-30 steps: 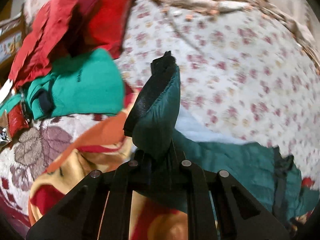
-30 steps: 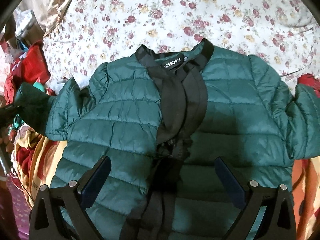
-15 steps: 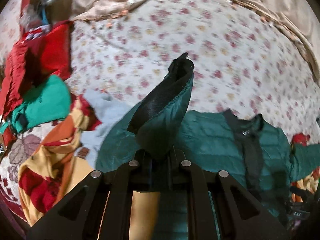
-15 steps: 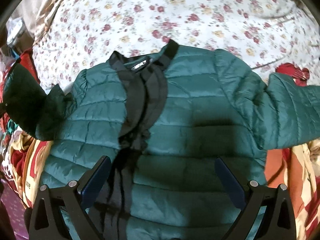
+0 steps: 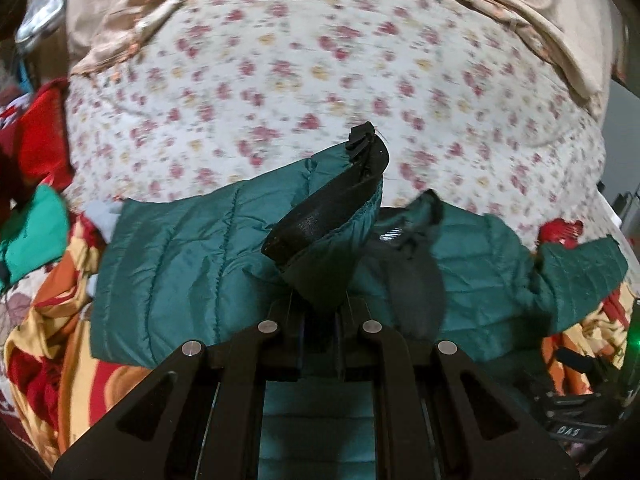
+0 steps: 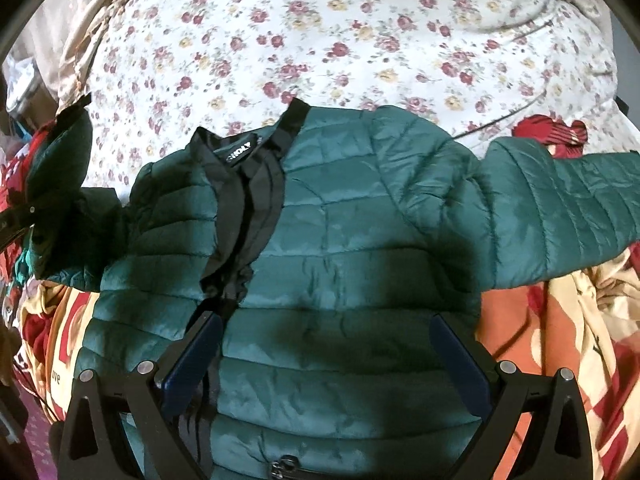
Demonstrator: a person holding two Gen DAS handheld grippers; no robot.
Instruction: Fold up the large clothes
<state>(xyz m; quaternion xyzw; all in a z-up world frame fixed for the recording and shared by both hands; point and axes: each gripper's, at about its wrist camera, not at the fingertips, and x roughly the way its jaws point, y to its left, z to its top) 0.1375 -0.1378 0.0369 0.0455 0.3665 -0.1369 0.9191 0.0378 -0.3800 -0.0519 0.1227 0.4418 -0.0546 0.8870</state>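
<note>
A dark green quilted puffer jacket point(image 6: 352, 264) lies front up on the bed, with a black collar and placket point(image 6: 244, 184). Its right sleeve point(image 6: 560, 208) is spread out to the side. My left gripper point(image 5: 318, 312) is shut on the cuff of the left sleeve point(image 5: 336, 216), held up above the jacket's left side point(image 5: 188, 264); the same raised cuff shows at the left edge of the right wrist view point(image 6: 68, 168). My right gripper point(image 6: 328, 356) is open and empty, hovering over the jacket's lower front.
A floral bedsheet point(image 6: 360, 40) covers the bed beyond the jacket. An orange, yellow and red blanket point(image 6: 560, 340) lies under it. Red and light green clothes point(image 5: 32, 216) are piled at the left. A beige cloth point(image 5: 500, 8) runs along the far edge.
My left gripper has carried the sleeve cuff rightward, over the jacket's body. My right gripper has shifted left and lower over the jacket, so the spread right sleeve has come into view.
</note>
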